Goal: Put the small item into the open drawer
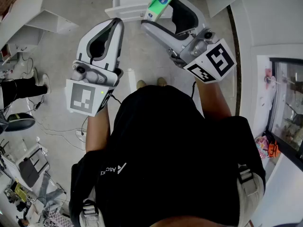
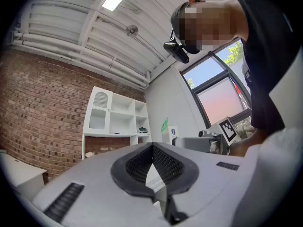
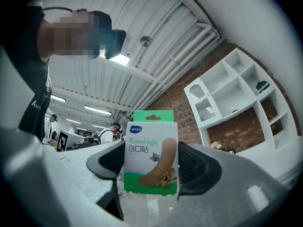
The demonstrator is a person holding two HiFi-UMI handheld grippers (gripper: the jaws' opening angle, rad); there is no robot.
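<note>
A person in a black shirt (image 1: 165, 145) stands facing a white shelf unit (image 2: 116, 119) on a brick wall, with a gripper in each hand. The left gripper (image 1: 117, 23) is closed on nothing. The right gripper (image 1: 160, 14), jaws wide, clamps an upright green-and-white bandage box (image 3: 151, 157), held up in the air.
</note>
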